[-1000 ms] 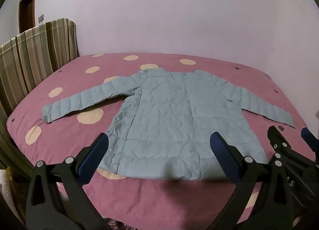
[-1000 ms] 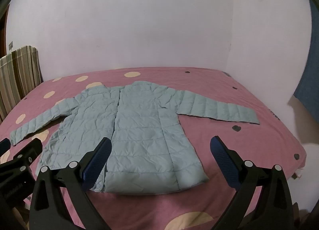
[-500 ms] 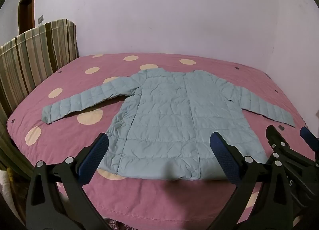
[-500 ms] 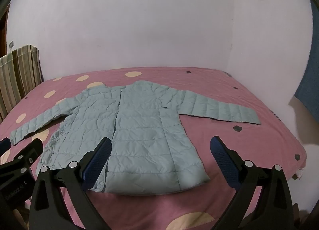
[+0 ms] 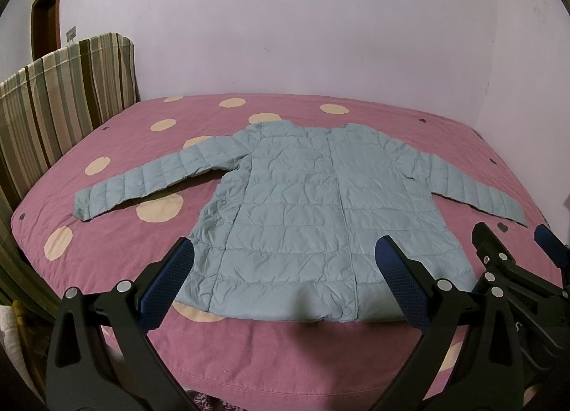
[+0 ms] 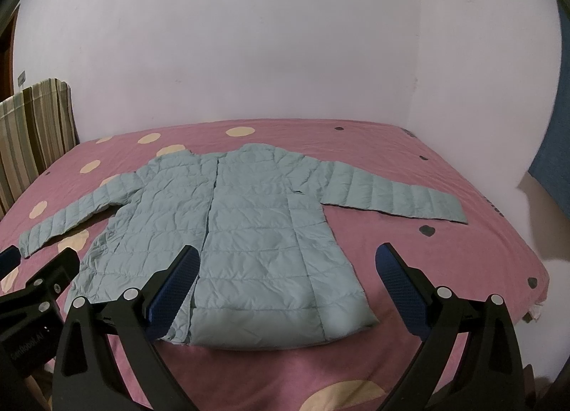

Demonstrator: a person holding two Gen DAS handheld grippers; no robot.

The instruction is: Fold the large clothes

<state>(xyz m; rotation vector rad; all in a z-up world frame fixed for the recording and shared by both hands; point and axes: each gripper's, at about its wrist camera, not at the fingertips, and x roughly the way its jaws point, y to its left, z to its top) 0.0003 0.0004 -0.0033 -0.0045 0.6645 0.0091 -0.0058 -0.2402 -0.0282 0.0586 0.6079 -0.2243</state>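
A light blue quilted jacket [image 5: 313, 211] lies flat and spread out on the pink dotted bed [image 5: 285, 357], sleeves out to both sides, hem toward me. It also shows in the right wrist view [image 6: 245, 240]. My left gripper [image 5: 285, 282] is open and empty, held above the hem's left part. My right gripper [image 6: 285, 282] is open and empty, held above the hem's right part. The right gripper's body shows at the right edge of the left wrist view [image 5: 513, 268]; the left gripper's body shows at the left edge of the right wrist view [image 6: 32, 289].
A striped headboard [image 5: 60, 104] stands along the bed's left side. White walls [image 5: 302, 19] close the far side and the right side [image 6: 481, 54]. A dark blue cloth [image 6: 555, 161] hangs at far right. A door frame [image 5: 46, 11] shows at far left.
Both grippers have drifted only slightly; the jacket sits a touch lower in the views. Nothing was grasped or released.
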